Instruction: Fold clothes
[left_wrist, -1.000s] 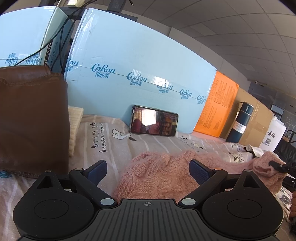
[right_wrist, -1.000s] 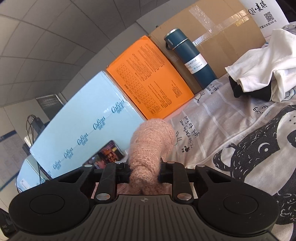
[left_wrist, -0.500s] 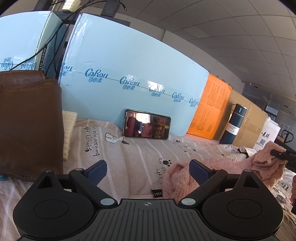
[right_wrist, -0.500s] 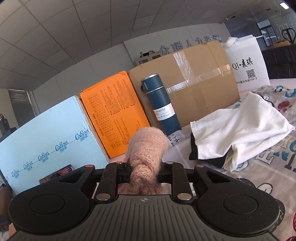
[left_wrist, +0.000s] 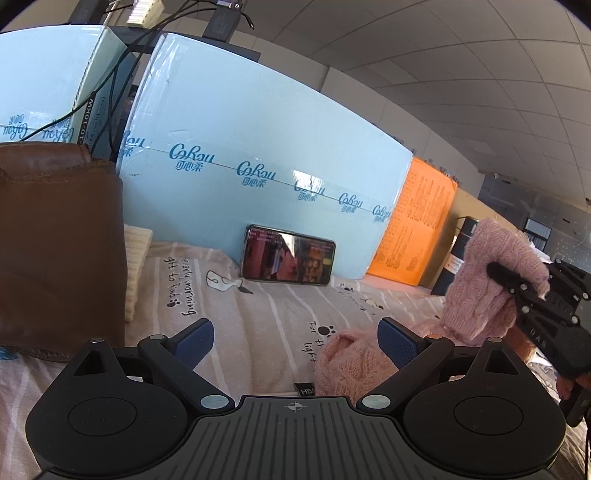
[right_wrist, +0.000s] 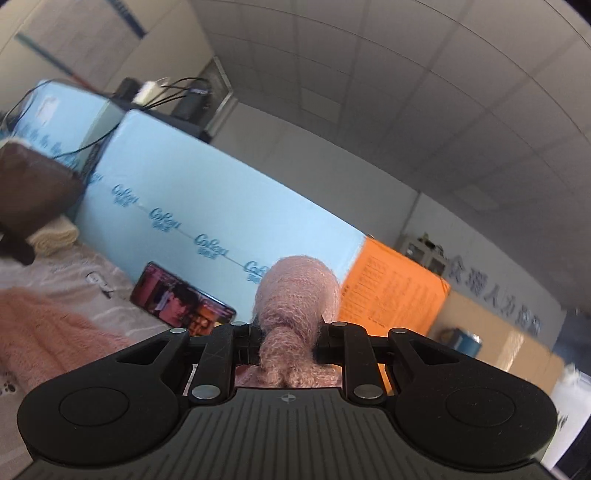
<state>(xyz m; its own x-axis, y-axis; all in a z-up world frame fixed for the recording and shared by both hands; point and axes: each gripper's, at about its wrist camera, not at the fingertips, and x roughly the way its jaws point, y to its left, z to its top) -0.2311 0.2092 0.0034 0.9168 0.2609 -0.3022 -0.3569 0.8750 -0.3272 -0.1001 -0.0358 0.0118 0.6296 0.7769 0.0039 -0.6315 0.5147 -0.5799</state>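
A pink knitted sweater (left_wrist: 351, 362) lies bunched on the striped bed sheet (left_wrist: 258, 317) at lower right of the left wrist view. My right gripper (right_wrist: 288, 332) is shut on a fold of the sweater (right_wrist: 295, 295) and holds it lifted; it shows in the left wrist view (left_wrist: 517, 284) at right, above the sheet. More of the sweater (right_wrist: 44, 332) lies at lower left of the right wrist view. My left gripper (left_wrist: 295, 338) is open and empty, low over the sheet, its right finger beside the bunched sweater.
A phone (left_wrist: 288, 260) leans against a light blue box (left_wrist: 258, 166). An orange box (left_wrist: 421, 232), a dark blue bottle (left_wrist: 454, 258) and cardboard stand to the right. A brown leather cushion (left_wrist: 55, 240) and cream knit (left_wrist: 135, 266) sit at left.
My right gripper has lifted the sweater fold up and swung left. The sweater has been pulled rightward off the sheet before my left gripper, which stayed open.
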